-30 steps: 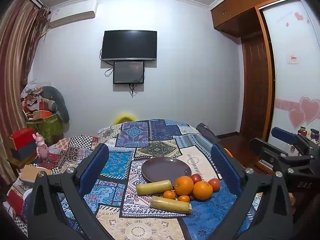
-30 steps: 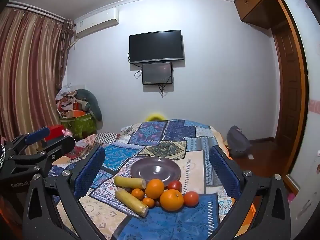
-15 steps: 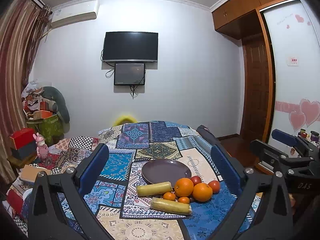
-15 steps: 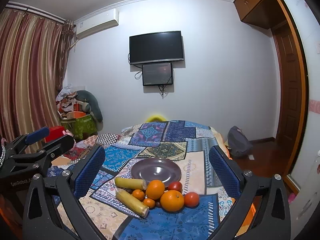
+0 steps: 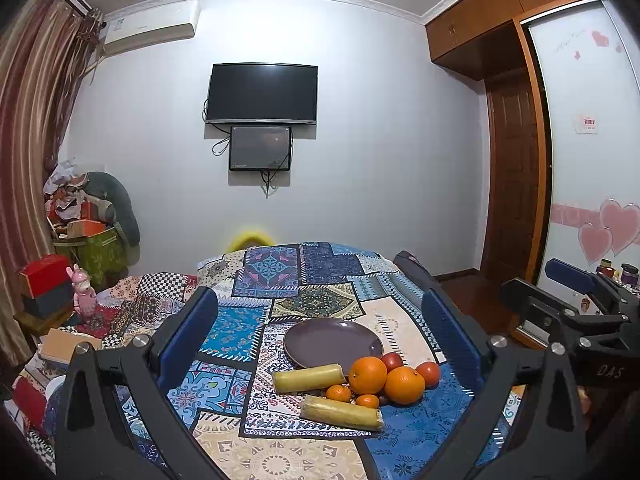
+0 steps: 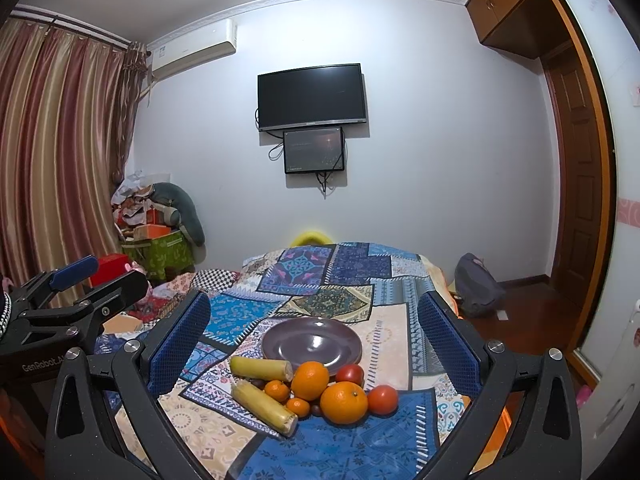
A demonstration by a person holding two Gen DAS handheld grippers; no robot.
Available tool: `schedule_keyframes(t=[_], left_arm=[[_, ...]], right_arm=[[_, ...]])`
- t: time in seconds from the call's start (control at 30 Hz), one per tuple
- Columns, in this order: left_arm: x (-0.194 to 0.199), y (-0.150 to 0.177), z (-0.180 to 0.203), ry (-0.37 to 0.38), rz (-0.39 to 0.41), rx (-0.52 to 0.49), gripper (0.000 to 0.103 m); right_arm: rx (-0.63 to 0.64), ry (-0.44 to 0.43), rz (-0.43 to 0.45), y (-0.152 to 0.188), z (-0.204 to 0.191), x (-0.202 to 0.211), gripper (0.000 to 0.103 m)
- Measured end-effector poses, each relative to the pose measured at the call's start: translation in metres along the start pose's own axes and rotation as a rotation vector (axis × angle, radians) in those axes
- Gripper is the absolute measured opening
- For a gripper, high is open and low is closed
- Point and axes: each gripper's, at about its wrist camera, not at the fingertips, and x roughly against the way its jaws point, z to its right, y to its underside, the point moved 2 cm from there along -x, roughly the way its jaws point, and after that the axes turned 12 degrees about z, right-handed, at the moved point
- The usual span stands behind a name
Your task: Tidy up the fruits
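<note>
A purple plate (image 5: 332, 340) (image 6: 312, 340) lies empty on the patchwork cloth. In front of it sits a pile of fruit: two large oranges (image 5: 404, 385) (image 6: 344, 402), two red tomatoes (image 5: 428, 372) (image 6: 383, 399), small mandarins (image 5: 338, 393) (image 6: 277, 390) and two yellow corn cobs (image 5: 340, 412) (image 6: 264, 406). My left gripper (image 5: 320, 336) is open and empty, held above and short of the fruit. My right gripper (image 6: 314, 332) is open and empty, likewise short of the pile. Each gripper shows at the edge of the other's view.
The patchwork cloth (image 5: 280, 272) covers the table. Boxes and a pink toy rabbit (image 5: 82, 294) crowd the left side. A grey backpack (image 6: 478, 284) sits on the floor at right, by the wardrobe door. A television hangs on the far wall.
Both views have shifted very slightly; the grippers stay open and the fruit has not moved.
</note>
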Motion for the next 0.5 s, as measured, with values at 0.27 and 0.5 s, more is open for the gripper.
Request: schedule_keyframes(t=[0.27, 0.5], left_arm=[[-0.0008, 0.0004, -0.0015, 0.000, 0.000, 0.003, 0.103], [-0.0009, 0.0003, -0.0011, 0.000, 0.001, 0.003, 0.103]], right_arm=[[-0.001, 0.002, 0.004, -0.0007, -0.0007, 0.0012, 0.103], [0.000, 0.002, 0.004, -0.0014, -0.0012, 0.0012, 0.103]])
